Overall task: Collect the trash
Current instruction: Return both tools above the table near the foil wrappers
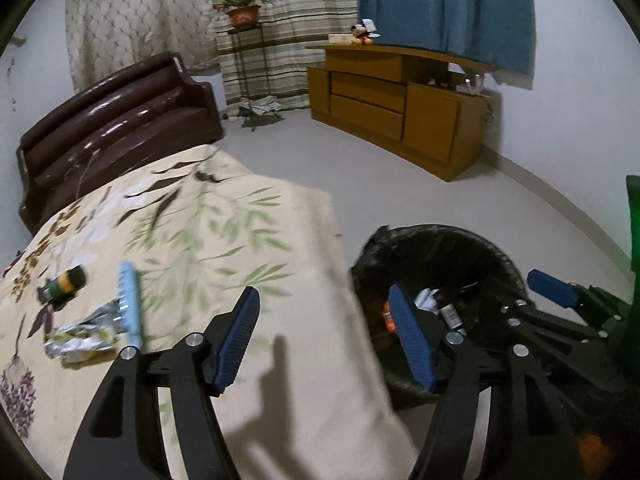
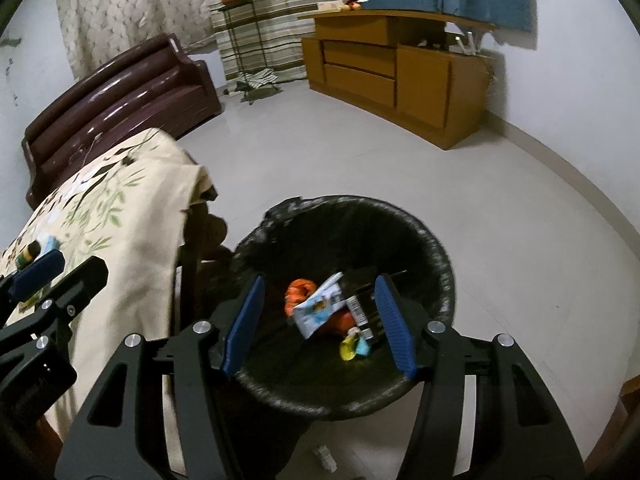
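Note:
A black-lined trash bin [image 2: 436, 248] stands on the floor beside the cloth-covered table [image 1: 240, 240]. Inside it lie an orange item [image 2: 298, 292], a white-and-blue wrapper [image 2: 318, 312], a dark packet and a small yellow-blue piece. My right gripper [image 2: 320, 320] is open and empty right above the bin. My left gripper [image 1: 324, 336] is open and empty over the table's right edge, with the bin [image 1: 492, 248] to its right. On the table's left lie a crumpled foil wrapper [image 1: 80, 338], a light blue comb [image 1: 130, 304] and a small dark bottle with a yellow band [image 1: 64, 284].
A dark brown sofa [image 1: 112, 120] stands behind the table. A wooden cabinet [image 1: 400, 108] with a plush toy on top is against the far wall, beside a plant stand [image 1: 246, 60] and curtains. A small white scrap [image 2: 325, 456] lies on the floor by the bin.

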Demonstrator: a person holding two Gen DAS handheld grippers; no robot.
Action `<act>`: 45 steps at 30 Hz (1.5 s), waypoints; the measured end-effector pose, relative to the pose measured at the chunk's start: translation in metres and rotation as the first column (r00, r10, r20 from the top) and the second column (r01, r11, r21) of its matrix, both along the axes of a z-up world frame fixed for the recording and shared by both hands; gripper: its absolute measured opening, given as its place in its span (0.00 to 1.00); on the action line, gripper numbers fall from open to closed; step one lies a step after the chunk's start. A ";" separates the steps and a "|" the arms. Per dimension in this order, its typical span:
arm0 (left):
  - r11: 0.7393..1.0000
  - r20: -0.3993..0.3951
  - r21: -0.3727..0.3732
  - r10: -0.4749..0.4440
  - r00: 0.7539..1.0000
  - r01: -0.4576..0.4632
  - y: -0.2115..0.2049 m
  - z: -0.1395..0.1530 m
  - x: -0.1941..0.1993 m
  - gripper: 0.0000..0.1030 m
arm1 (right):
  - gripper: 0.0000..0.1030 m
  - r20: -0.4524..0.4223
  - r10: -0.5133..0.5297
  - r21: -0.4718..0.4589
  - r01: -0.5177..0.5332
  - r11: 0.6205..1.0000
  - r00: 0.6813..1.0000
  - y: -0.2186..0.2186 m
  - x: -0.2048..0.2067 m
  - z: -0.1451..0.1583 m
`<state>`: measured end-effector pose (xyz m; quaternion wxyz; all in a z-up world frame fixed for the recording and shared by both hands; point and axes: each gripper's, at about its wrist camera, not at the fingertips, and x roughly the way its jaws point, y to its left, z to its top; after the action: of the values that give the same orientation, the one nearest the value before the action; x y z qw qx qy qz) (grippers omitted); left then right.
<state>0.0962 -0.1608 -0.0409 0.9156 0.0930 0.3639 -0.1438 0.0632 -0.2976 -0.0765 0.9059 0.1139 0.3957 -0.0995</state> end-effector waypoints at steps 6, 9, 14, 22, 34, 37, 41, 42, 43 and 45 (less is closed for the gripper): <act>0.998 -0.002 0.018 0.068 0.998 -0.068 0.044 -0.001 -0.006 0.66 | 0.55 -0.002 0.062 -0.001 -0.062 0.998 0.998 0.029 0.002 0.006; 0.994 0.007 0.033 0.108 0.994 -0.108 0.068 0.000 -0.009 0.66 | 0.55 0.000 0.095 -0.001 -0.095 0.995 0.995 0.047 0.003 0.011; 0.981 0.011 0.044 0.190 0.982 -0.190 0.111 0.001 -0.009 0.66 | 0.55 0.002 0.154 -0.002 -0.154 0.988 0.988 0.076 0.005 0.016; 0.958 0.013 0.052 0.281 0.959 -0.282 0.161 -0.001 -0.009 0.67 | 0.55 0.004 0.242 -0.004 -0.242 0.970 0.970 0.123 0.012 0.025; 0.956 0.017 0.086 0.282 0.959 -0.282 0.185 -0.007 -0.001 0.69 | 0.55 -0.003 0.310 -0.008 -0.310 0.951 0.951 0.162 0.018 0.027; 0.958 0.021 0.088 0.272 0.962 -0.273 0.188 -0.006 0.004 0.70 | 0.55 -0.006 0.317 -0.005 -0.317 0.948 0.948 0.166 0.021 0.026; 0.967 -0.005 0.079 0.243 0.970 -0.242 0.189 -0.008 0.012 0.72 | 0.55 -0.009 0.321 0.003 -0.321 0.947 0.947 0.169 0.023 0.024; 0.970 -0.027 0.074 0.233 0.972 -0.230 0.190 -0.010 0.014 0.72 | 0.55 -0.010 0.322 0.004 -0.322 0.947 0.947 0.169 0.023 0.024; 0.973 -0.044 0.067 0.225 0.973 -0.222 0.190 -0.011 0.016 0.72 | 0.55 -0.010 0.323 0.006 -0.323 0.946 0.946 0.169 0.023 0.023; 0.978 -0.072 0.053 0.206 0.976 -0.203 0.190 -0.014 0.017 0.72 | 0.55 -0.009 0.324 0.008 -0.324 0.946 0.946 0.169 0.022 0.023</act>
<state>0.1129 0.0292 -0.0546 0.9084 0.0702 0.4097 -0.0439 0.0856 -0.1287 -0.0538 0.9074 0.0498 0.4141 0.0512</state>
